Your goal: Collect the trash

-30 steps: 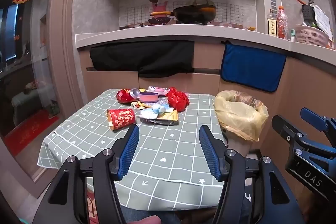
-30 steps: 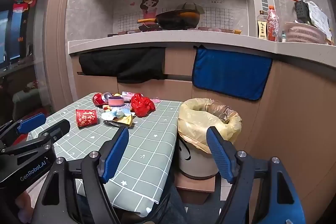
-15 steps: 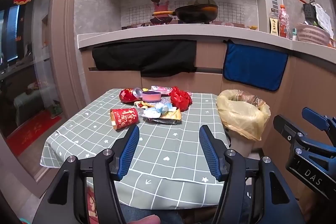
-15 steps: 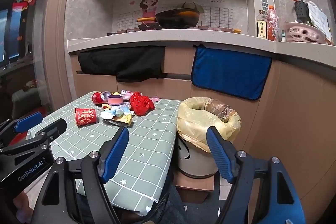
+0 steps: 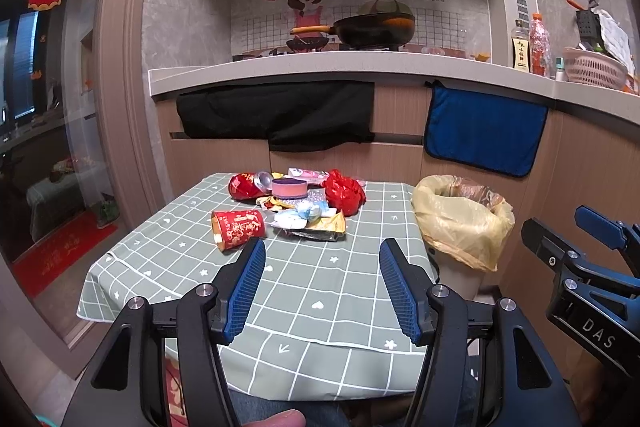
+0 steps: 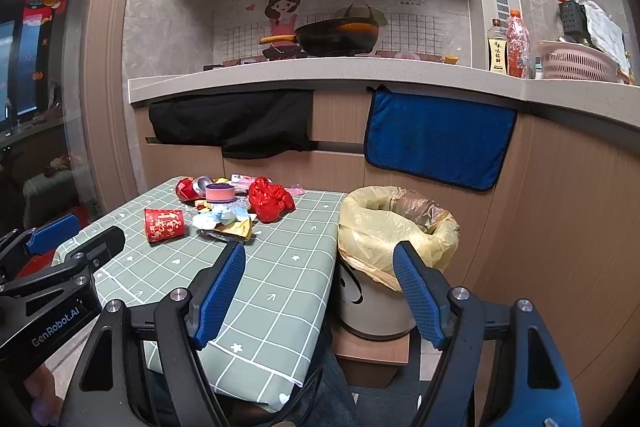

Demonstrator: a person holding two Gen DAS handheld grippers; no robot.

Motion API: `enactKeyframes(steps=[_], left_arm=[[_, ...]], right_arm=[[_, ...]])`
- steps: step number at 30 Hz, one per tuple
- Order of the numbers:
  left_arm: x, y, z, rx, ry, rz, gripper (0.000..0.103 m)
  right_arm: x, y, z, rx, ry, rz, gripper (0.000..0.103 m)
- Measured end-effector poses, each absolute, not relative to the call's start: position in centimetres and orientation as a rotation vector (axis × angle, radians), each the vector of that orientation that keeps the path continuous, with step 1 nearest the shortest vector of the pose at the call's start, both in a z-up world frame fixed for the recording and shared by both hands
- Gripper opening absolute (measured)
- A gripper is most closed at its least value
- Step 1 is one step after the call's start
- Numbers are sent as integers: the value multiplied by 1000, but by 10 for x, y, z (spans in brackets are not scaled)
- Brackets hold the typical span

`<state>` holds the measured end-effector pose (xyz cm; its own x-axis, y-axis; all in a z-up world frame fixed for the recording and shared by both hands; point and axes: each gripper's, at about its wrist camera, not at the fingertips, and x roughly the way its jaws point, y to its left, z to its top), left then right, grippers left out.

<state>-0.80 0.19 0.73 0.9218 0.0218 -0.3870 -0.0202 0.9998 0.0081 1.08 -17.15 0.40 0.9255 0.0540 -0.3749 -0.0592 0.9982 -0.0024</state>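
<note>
A heap of trash lies at the far end of the green checked table (image 5: 320, 267): a red paper cup (image 5: 238, 229) on its side, a crushed red can (image 5: 244, 185), a pink round tub (image 5: 289, 187), a crumpled red bag (image 5: 344, 191) and foil wrappers (image 5: 316, 227). The bin with a yellow liner (image 5: 464, 223) stands right of the table. My left gripper (image 5: 322, 259) is open above the near half of the table, short of the heap. My right gripper (image 6: 320, 263) is open over the table's right edge, beside the bin (image 6: 396, 227). Both hold nothing.
A kitchen counter (image 5: 360, 65) with a wok, bottles and a pink basket runs behind the table. A black cloth and a blue towel (image 5: 484, 131) hang from its front. A glass door stands at the left. A person's legs are under the table's near edge.
Both views have shifted slightly; the table and bin sit a little further off than a second ago. Both grippers stay open and the trash has not moved.
</note>
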Motion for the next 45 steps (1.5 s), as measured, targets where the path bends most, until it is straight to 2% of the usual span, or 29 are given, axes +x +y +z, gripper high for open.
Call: enactKeyframes(steps=[45], left_arm=[[-5,3,8,-6,403,22,60]], right_arm=[[8,-173,8,-1,382,59,74]])
